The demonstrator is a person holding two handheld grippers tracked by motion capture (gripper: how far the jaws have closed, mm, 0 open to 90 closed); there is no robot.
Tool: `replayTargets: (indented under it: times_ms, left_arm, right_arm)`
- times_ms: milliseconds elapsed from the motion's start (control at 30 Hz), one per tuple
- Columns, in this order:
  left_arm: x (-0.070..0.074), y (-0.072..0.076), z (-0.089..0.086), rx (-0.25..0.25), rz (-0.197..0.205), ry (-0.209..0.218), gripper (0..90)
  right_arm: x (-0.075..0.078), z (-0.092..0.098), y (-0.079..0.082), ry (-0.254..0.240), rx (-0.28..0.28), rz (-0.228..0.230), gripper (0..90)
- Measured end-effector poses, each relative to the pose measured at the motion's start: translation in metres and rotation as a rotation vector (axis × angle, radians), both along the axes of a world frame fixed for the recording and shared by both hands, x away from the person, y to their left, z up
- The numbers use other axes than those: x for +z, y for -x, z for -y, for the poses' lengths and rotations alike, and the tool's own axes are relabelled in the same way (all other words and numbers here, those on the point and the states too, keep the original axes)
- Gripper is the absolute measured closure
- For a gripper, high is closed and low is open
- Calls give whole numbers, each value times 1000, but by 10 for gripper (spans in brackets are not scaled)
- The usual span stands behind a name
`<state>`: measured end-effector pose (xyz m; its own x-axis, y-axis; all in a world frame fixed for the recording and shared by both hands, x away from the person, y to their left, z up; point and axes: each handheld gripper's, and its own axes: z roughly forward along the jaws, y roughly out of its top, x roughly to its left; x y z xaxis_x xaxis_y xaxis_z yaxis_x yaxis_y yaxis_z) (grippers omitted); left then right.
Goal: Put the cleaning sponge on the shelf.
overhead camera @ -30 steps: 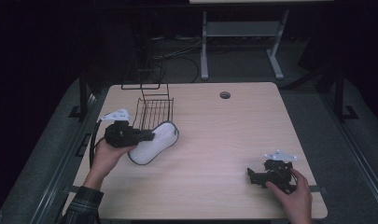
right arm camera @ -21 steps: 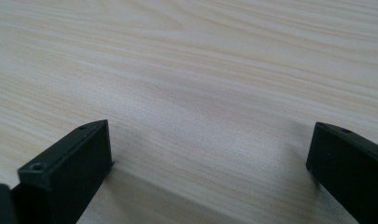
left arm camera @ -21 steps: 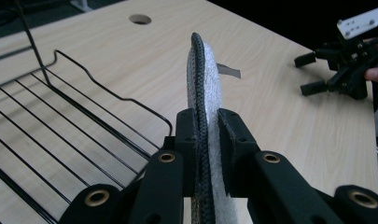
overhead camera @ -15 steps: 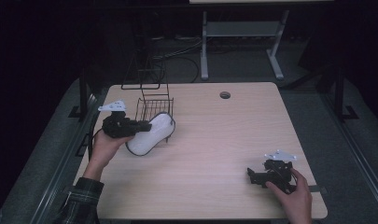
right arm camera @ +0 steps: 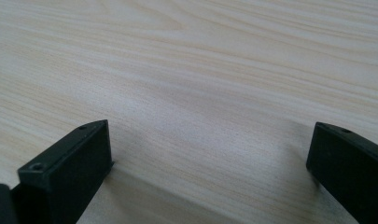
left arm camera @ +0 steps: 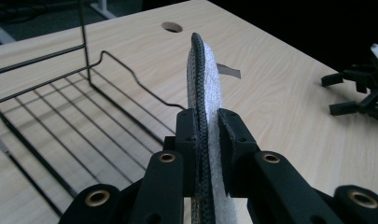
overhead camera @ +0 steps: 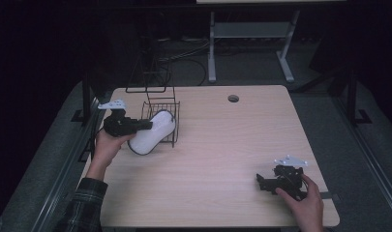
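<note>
High view: left gripper (overhead camera: 144,124) clamped on a white insole (overhead camera: 152,133) at the table's (overhead camera: 222,145) left side, just beside a black wire rack (overhead camera: 160,113). The insole's long axis ran from the claw toward the rack, its far end over or against the rack's front edge; which, I could not tell. Right gripper (overhead camera: 262,181) rested near the front right corner, well apart; left hand (overhead camera: 106,143) plainly nearer.

Left gripper view: jaws pinched the insole (left arm camera: 206,84) on edge, upright, pointing straight ahead; the rack (left arm camera: 84,107) lay to the left.

Right gripper view: jaws stood wide apart over bare wood, nothing between.
</note>
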<state>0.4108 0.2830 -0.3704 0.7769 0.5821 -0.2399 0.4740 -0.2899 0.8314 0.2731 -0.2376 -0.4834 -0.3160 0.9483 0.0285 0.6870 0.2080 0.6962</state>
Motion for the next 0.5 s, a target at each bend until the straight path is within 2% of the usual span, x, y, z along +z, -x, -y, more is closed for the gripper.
replayTargets:
  times_ms: [300, 500]
  left_arm:
    - [0, -14, -8, 47, 1, 6, 788]
    - [-6, -28, -13, 75, -24, -3, 788]
  right_arm:
    - [0, 0, 0, 0, 0, 1, 0]
    - [0, 0, 0, 0, 0, 1, 0]
